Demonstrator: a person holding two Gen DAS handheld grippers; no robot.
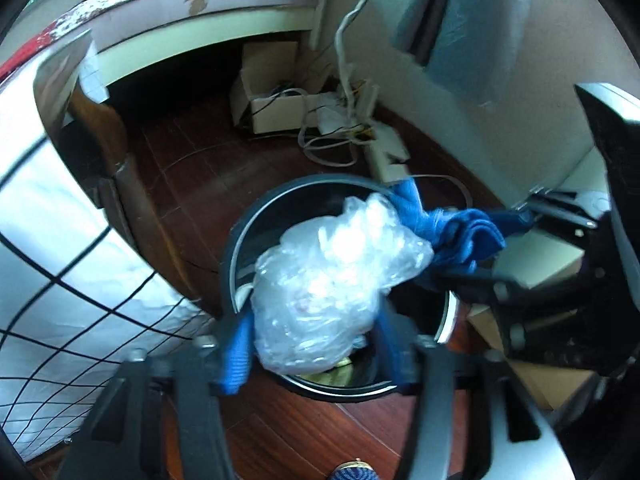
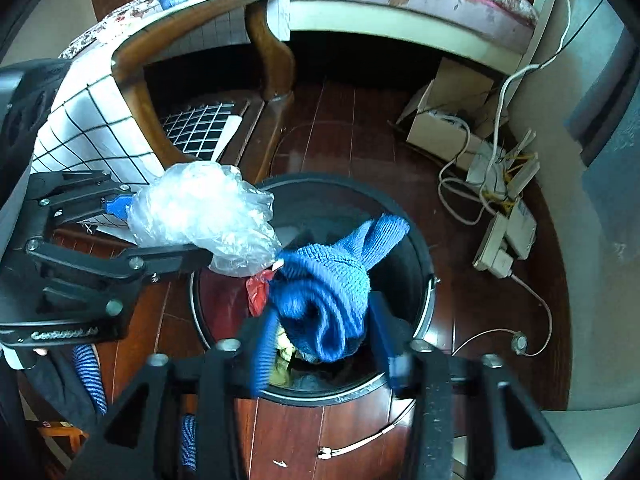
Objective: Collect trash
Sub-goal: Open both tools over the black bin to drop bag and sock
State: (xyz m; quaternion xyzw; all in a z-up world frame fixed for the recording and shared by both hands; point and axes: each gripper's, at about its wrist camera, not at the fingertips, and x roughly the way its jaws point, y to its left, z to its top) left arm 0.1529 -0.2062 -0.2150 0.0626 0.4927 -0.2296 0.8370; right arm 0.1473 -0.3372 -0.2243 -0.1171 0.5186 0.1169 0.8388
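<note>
A round black trash bin [image 1: 240, 236] stands on the dark wood floor; it also shows in the right wrist view [image 2: 420, 264], with red and yellow scraps inside. My left gripper [image 1: 316, 344] is shut on a crumpled clear plastic bag [image 1: 336, 280] and holds it over the bin's mouth. The bag also shows at left in the right wrist view [image 2: 204, 216]. My right gripper [image 2: 324, 344] is shut on a blue knitted cloth [image 2: 332, 292] above the bin. The cloth also shows in the left wrist view [image 1: 452, 236], touching the bag.
A wooden table leg [image 2: 276, 60] and a white gridded cloth [image 2: 92, 120] are to the left. A cardboard box [image 2: 444, 120], white cables [image 2: 460, 188] and a power strip [image 2: 500, 248] lie on the floor by the wall at right.
</note>
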